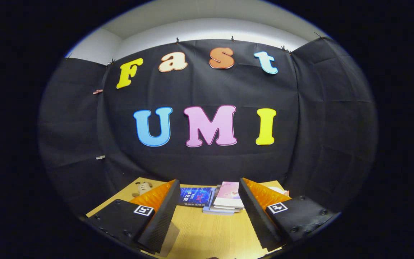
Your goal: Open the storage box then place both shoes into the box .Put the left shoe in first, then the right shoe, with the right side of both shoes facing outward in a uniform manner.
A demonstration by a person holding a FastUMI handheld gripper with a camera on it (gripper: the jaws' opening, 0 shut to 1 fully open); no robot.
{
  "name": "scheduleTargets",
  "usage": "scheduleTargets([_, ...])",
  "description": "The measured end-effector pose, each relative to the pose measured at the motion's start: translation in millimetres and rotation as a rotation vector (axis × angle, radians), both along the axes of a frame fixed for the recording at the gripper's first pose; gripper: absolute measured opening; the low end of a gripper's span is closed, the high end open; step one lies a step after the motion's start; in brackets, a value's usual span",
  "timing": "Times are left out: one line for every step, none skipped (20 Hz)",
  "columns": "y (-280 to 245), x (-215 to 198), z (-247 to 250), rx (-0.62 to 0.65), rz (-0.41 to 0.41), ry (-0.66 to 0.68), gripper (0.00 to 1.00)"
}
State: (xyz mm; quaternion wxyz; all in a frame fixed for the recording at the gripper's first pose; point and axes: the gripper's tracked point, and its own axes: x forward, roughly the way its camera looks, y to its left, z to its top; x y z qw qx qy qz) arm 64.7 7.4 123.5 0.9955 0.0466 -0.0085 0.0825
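No shoe or storage box can be made out from this pose, so which way they lie from the fingers can't be told; camera looks level at the booth wall, tabletop mostly below sight. Gripper (208, 212) fingers spread wide, nothing btwn them, just bare wooden table (210, 233). Beyond the tips, at the table's far edge: a blue book (195, 196) beside a small stack of books (226, 199), and a small plush toy (143, 187) off past the left finger.
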Motion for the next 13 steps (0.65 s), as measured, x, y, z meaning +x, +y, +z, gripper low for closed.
scheduleTargets([-6.8, 0.5, 1.9, -0.002, 0.012, -0.036, 0.98])
scheduleTargets([-10.5, 0.4, 5.8, -0.006, 0.025, -0.067, 0.98])
scheduleTargets([-19.0, 5.5, 14.3, -0.020, 0.021, -0.094, 0.98])
scheduleTargets([-27.2, 6.1, 11.8, -0.038, 0.011, -0.114, 0.98])
scheduleTargets([-30.8, 7.5, 8.9, -0.047, 0.002, -0.121, 0.99])
scheduleTargets([-33.4, 10.2, 4.6, -0.054, -0.013, -0.109, 0.98])
scheduleTargets([-34.9, 10.9, -0.5, -0.056, -0.021, -0.093, 0.98])
scheduleTargets([-35.6, 12.3, -8.8, -0.053, -0.027, -0.075, 0.98])
scheduleTargets([-30.9, 16.9, -18.7, -0.040, -0.020, -0.063, 0.99])
scheduleTargets([-24.5, 19.8, -25.8, -0.022, -0.009, -0.060, 0.98])
scheduleTargets([-20.3, 25.1, -33.1, -0.004, -0.007, -0.058, 0.98])
scheduleTargets([-17.3, 26.7, -40.6, 0.004, -0.015, -0.059, 0.98])
scheduleTargets([-18.2, 30.6, -47.8, -0.002, -0.032, -0.055, 0.98])
